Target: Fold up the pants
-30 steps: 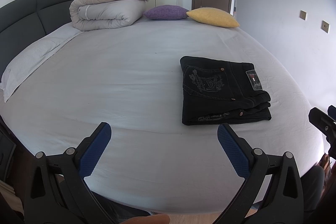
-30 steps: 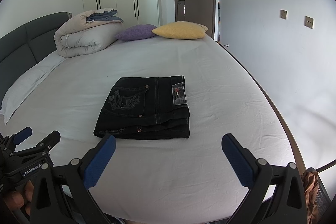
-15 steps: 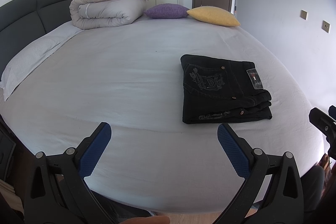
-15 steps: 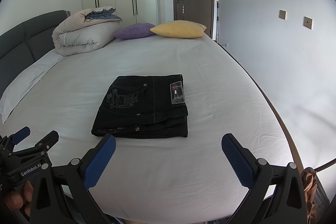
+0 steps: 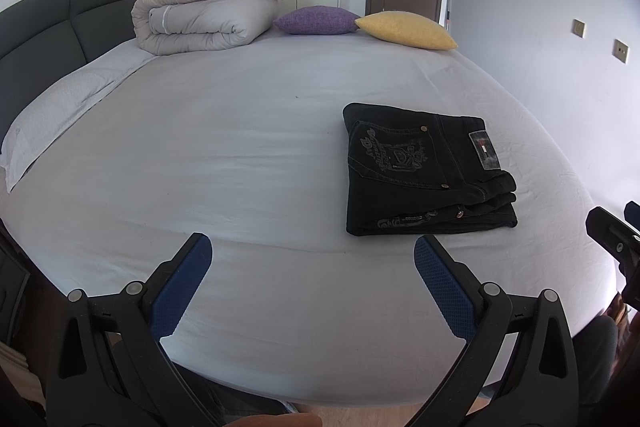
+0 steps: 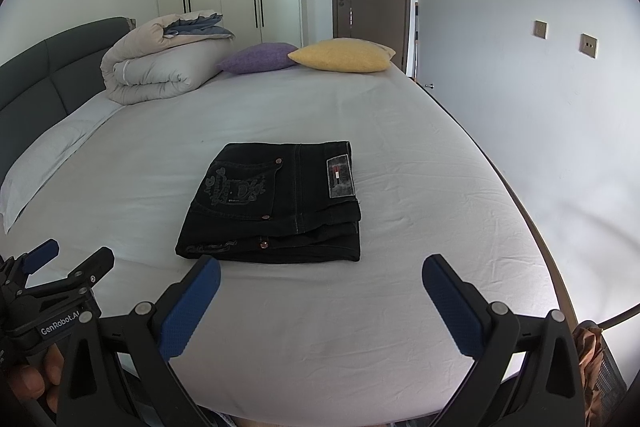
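Black pants (image 5: 424, 171) lie folded in a neat rectangle on the white bed sheet (image 5: 224, 163), back pocket and label up. They also show in the right wrist view (image 6: 276, 203). My left gripper (image 5: 312, 255) is open and empty, held near the bed's front edge, left of and short of the pants. My right gripper (image 6: 320, 275) is open and empty, held just in front of the pants without touching them. The left gripper also shows at the lower left of the right wrist view (image 6: 68, 259).
A rolled beige duvet (image 5: 204, 15), a purple pillow (image 5: 316, 21) and a yellow pillow (image 5: 404, 31) lie at the far end. A grey headboard (image 5: 52, 15) and a white pillow (image 5: 60, 107) are on the left. A wall (image 6: 540, 107) runs along the bed's right side.
Both grippers have drawn back slightly and tilted down a little. The pants lie as before, and both grippers stay open.
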`<state>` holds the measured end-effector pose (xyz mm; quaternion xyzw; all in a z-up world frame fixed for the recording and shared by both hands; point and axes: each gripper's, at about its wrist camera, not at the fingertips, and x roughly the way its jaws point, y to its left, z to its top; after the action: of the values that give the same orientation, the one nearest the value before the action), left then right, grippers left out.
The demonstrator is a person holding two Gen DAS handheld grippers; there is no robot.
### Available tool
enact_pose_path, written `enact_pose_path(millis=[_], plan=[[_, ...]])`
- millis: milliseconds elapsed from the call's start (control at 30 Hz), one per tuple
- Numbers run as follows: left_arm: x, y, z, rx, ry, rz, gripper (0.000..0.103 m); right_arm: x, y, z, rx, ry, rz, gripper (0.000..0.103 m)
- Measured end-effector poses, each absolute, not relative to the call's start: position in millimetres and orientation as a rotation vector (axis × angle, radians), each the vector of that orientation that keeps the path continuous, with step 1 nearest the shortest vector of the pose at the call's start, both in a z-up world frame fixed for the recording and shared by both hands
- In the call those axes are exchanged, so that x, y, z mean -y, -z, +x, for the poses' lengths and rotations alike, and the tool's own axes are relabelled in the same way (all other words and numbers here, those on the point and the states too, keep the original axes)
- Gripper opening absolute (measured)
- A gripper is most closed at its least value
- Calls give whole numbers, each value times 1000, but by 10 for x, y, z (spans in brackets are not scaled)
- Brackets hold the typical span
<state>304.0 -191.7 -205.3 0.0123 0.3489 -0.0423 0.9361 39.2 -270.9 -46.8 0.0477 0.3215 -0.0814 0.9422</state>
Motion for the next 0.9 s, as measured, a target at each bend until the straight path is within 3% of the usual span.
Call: enact_pose_path(millis=[900], plan=[[1916,2072,3055,-728,88,11,103,2687,472,398,-662,164,92,103]])
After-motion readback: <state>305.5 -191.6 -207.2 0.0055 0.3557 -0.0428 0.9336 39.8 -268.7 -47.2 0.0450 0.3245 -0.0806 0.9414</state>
